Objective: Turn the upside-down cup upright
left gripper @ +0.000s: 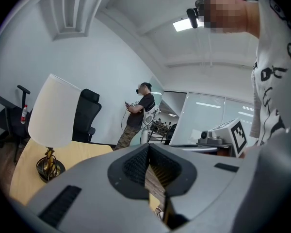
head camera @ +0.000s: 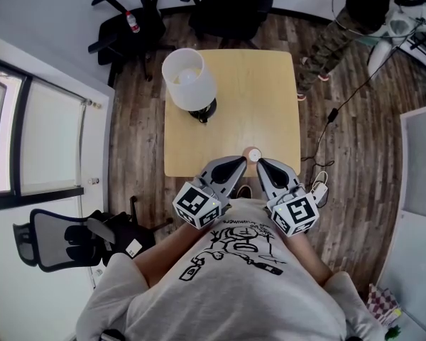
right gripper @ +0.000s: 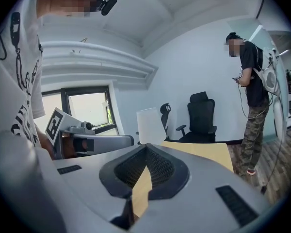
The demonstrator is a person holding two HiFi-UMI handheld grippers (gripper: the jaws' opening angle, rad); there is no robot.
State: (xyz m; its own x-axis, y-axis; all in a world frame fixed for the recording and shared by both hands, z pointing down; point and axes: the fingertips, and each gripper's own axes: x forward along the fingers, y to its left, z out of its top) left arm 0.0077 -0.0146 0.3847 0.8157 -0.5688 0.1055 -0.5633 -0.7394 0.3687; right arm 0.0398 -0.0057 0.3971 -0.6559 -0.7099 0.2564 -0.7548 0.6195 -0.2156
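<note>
A small round cup (head camera: 253,154), white with a tan middle as seen from above, stands near the front edge of the light wooden table (head camera: 255,91). Whether it is upside down I cannot tell from here. My left gripper (head camera: 238,161) is just left of the cup and my right gripper (head camera: 262,163) just right of it, both tips at the table's front edge and both held close to my chest. In the left gripper view the left gripper (left gripper: 148,147) is shut with nothing in it. The right gripper (right gripper: 146,147) is also shut and empty in its own view. Neither gripper view shows the cup.
A lamp with a white shade (head camera: 189,79) stands on the table's far left. Black office chairs (head camera: 131,27) are beyond the table and another chair (head camera: 60,241) is at my left. A person (head camera: 355,20) stands at the far right, with a cable (head camera: 334,116) on the floor.
</note>
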